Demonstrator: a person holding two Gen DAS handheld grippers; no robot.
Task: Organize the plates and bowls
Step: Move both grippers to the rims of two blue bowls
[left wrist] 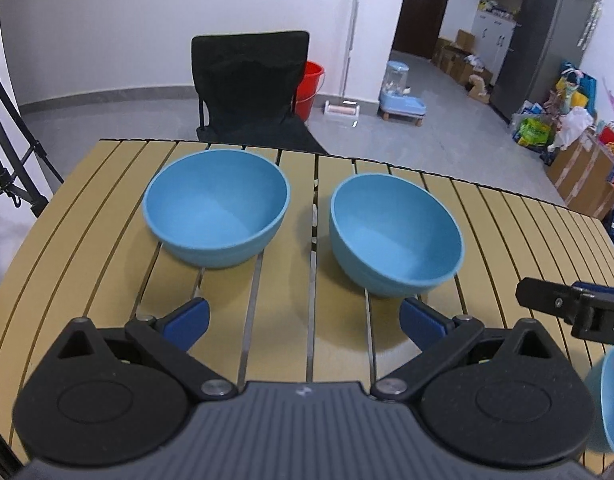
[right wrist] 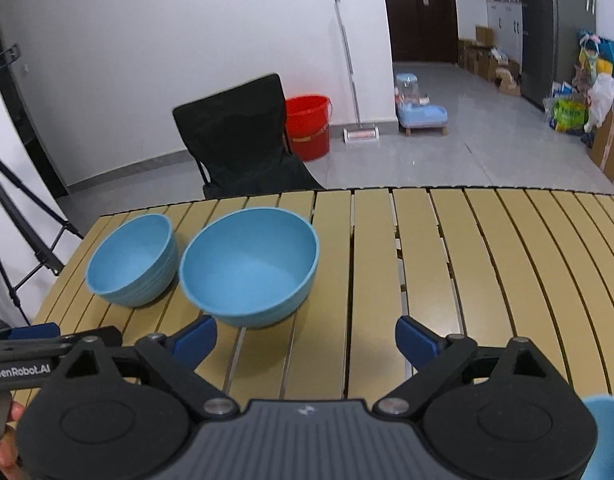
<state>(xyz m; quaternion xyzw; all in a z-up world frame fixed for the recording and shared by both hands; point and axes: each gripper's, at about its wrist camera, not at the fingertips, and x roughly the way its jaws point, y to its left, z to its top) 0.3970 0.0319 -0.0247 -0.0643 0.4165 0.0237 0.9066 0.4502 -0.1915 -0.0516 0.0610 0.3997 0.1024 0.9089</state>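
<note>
Bowls: two round blue plastic bowls, left bowl (left wrist: 215, 208) and right bowl (left wrist: 395, 234), upright, side by side, apart, on the slatted tan counter (left wrist: 87, 240).
Third bowl: blue rim (left wrist: 609, 400) at the near right edge.
Left tool (left wrist: 305, 322): released, jaws wide, just short of the bowls.
Right tool (right wrist: 305, 340): released, empty, over bare slats beside the right bowl.
Beyond: black folding chair (left wrist: 249, 88), red bucket (left wrist: 311, 88).

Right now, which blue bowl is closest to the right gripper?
The bowl on the right, just beyond the right gripper. The left bowl sits farther off.
</note>
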